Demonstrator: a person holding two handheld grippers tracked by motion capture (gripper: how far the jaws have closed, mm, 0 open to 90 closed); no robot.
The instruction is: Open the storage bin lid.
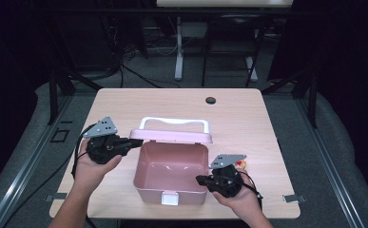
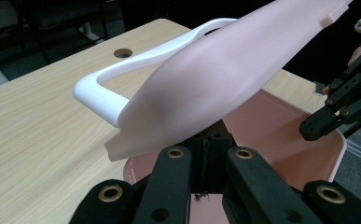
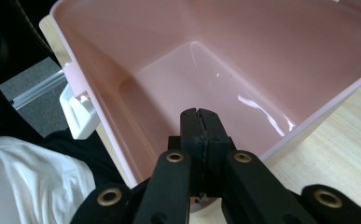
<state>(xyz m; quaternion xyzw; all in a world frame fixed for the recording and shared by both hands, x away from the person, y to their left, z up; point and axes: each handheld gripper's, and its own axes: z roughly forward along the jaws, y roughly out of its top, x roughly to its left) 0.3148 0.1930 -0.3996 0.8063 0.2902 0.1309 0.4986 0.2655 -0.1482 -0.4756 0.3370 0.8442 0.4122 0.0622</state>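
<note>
1. Your left claw (image 1: 136, 142) sits at the left rear corner of the pink plastic storage box (image 1: 146, 178); its black jaws are together, and in the left gripper view their tips lie just under the edge of the raised pink plastic lid (image 2: 225, 79). Whether they pinch that edge or only press against it, you cannot tell.
2. Your right claw (image 1: 199, 179) is at the box's right front side, jaws pressed together with nothing between them. In the right gripper view the closed tips (image 3: 200, 122) point over the near rim into the box's bare pink interior.
3. Your box stands open near the front middle of the light wooden worktop (image 1: 238, 118), with its lid tipped up and back at the far side.
4. Your lid carries a white plastic carry handle (image 1: 174, 122) on its far side, which stands out past the lid over the worktop.
5. You have a white plastic latch (image 1: 170, 198) at the middle of the box's front wall, facing you.
6. You can see a small red and yellow object (image 1: 241, 164) on the worktop just beyond your right claw, partly hidden behind the grey three-cornered plate; what it is cannot be made out.
7. You also have a dark round hole (image 1: 210, 100) in the worktop near its far edge, well apart from the box.
</note>
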